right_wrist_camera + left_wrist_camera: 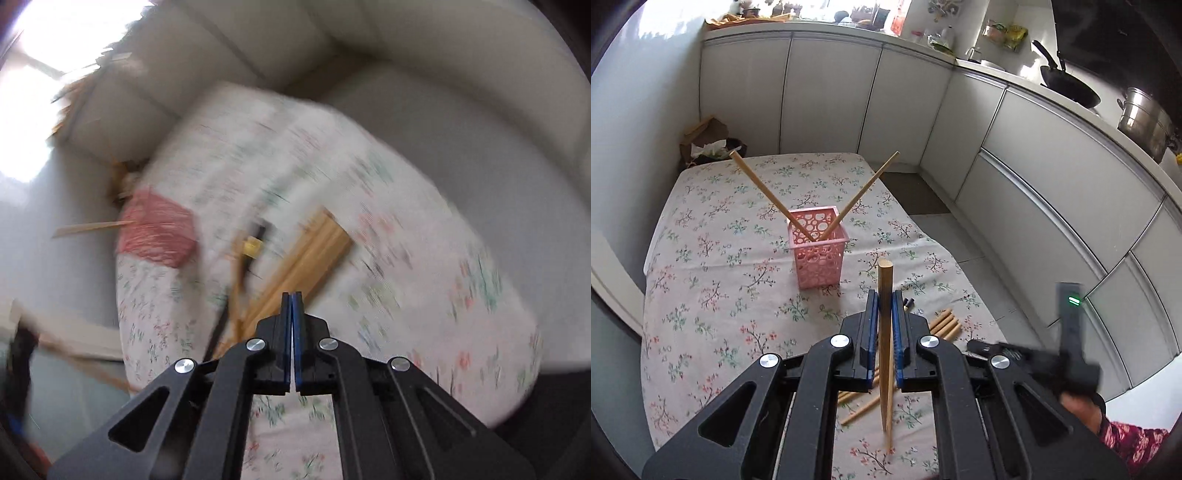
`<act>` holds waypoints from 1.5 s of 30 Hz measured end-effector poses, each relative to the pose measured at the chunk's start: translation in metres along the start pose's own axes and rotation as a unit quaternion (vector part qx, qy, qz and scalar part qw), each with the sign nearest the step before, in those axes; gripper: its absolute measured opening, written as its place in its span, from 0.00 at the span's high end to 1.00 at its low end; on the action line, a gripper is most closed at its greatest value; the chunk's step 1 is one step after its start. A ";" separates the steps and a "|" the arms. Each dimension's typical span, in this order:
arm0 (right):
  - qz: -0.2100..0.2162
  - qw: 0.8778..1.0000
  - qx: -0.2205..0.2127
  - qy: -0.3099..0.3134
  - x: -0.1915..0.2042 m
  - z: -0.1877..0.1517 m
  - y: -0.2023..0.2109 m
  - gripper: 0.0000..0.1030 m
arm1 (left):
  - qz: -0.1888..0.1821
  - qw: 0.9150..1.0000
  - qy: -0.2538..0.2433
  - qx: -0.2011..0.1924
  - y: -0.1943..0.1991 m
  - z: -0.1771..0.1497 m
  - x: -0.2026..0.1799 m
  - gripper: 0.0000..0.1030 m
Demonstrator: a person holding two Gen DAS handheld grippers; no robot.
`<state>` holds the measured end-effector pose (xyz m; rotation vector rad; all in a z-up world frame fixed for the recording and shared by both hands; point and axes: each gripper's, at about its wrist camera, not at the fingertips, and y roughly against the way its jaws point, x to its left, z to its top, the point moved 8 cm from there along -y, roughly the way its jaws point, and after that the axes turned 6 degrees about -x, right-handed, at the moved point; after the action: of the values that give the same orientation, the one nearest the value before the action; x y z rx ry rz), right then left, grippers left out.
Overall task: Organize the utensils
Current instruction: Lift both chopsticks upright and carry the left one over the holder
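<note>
White cabinet doors [827, 96] curved round a floral-clothed worktop [713, 295]. A black wok [1067, 83] and steel pot [1145, 118] sat on the counter [1027, 79]; daylight glared through a window [48, 48].

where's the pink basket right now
In the left wrist view the pink basket stands upright mid-table on the floral cloth, two chopsticks leaning in it, ahead and left of the left tool.

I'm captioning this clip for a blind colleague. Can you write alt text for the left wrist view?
The left tongs grip one wooden chopstick upright above a floral tablecloth. Beyond stands a pink perforated basket with two chopsticks leaning apart in a V. More loose chopsticks lie on the cloth beside the tongs, with white kitchen cabinets behind.
</note>
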<state>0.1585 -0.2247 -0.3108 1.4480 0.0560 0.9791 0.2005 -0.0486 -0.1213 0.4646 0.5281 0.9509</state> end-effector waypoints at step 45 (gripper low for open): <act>0.126 0.905 -0.302 0.271 0.062 -0.007 0.158 0.93 | -0.007 0.993 0.034 -0.112 0.073 0.033 -0.014 0.94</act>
<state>0.1116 -0.2108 -0.1483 0.5936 -0.0299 1.4389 0.1675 -0.0289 -0.0498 0.2278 0.4789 1.0017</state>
